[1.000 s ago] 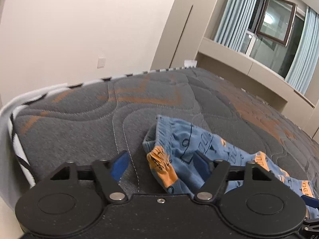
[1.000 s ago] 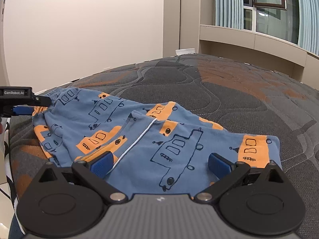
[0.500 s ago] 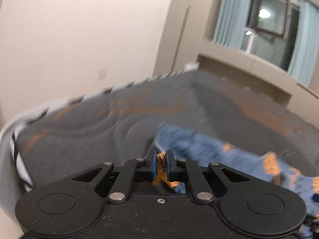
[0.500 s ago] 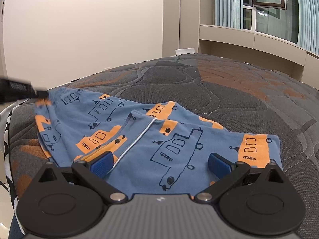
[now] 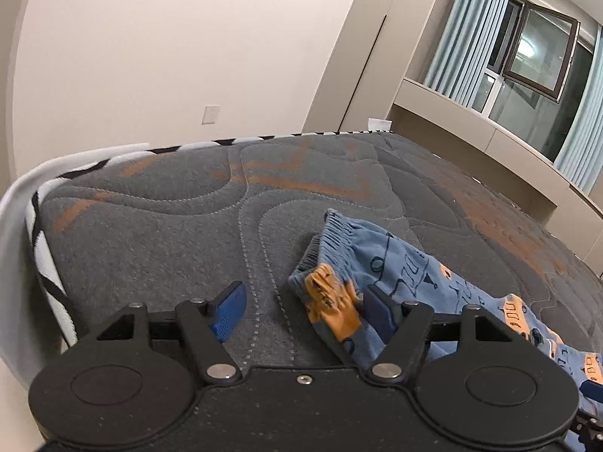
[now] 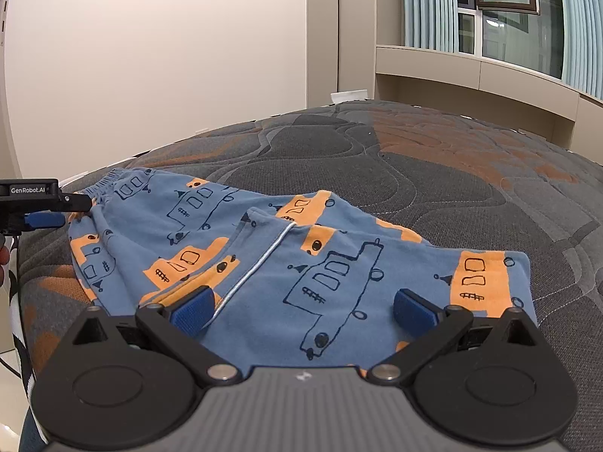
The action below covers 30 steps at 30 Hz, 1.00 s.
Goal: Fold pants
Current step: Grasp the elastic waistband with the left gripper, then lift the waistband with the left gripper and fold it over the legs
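Note:
Blue pants [image 6: 264, 256] with orange bus prints and a white drawstring lie on the grey quilted mattress [image 6: 433, 173], folded in half. My left gripper [image 5: 305, 310] is open; the elastic waistband corner [image 5: 331, 286] lies on the mattress between its blue pads, against the right pad. In the right wrist view the left gripper [image 6: 45, 207] shows at the far left by the waistband. My right gripper [image 6: 305, 307] is open, low over the pants' near edge, with cloth between its blue pads.
The mattress edge with black-and-white striped trim [image 5: 41, 226] runs along the left. A beige wall [image 5: 188, 56] and a windowsill ledge with curtains [image 5: 508, 143] stand beyond the bed.
My left gripper shut on the waistband corner and lifted it half a second ago, then opened; the corner lies on the mattress again. The right gripper has stayed still and open.

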Available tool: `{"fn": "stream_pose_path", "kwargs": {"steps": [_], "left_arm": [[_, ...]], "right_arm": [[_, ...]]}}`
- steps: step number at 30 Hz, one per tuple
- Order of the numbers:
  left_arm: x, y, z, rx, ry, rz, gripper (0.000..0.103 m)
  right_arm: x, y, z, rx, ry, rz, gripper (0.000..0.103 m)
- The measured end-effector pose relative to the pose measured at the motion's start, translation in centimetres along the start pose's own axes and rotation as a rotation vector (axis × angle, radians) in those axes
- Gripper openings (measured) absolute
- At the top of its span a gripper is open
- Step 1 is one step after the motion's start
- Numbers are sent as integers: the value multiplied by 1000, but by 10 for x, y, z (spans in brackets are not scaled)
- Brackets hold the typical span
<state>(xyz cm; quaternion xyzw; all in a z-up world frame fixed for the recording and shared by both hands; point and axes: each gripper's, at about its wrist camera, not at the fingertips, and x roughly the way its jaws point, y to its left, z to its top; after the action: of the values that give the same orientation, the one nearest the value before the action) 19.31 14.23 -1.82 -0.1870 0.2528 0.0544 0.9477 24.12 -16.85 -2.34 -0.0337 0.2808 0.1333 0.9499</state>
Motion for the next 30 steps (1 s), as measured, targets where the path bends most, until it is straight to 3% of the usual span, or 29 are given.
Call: {"fn": "stream_pose_path", "kwargs": {"steps": [3, 9, 10, 13, 18, 23, 30], "left_arm": [[8, -4, 1, -22, 31, -24, 71], [13, -9, 1, -44, 26, 9, 67], [13, -8, 1, -52, 23, 16, 64], [13, -7, 1, -73, 23, 14, 37], [12, -16, 1, -82, -6, 14, 18], [6, -33, 5, -16, -49, 25, 16], [-6, -52, 11, 47, -91, 17, 16]], "right_arm": [[0, 0, 0, 1, 0, 0, 103], [0, 1, 0, -1, 2, -1, 103], [1, 1, 0, 0, 2, -1, 103], [1, 1, 0, -1, 2, -1, 103], [-1, 1, 0, 2, -8, -9, 103], [-8, -6, 0, 46, -49, 1, 103], [0, -3, 1, 35, -5, -7, 103]]}}
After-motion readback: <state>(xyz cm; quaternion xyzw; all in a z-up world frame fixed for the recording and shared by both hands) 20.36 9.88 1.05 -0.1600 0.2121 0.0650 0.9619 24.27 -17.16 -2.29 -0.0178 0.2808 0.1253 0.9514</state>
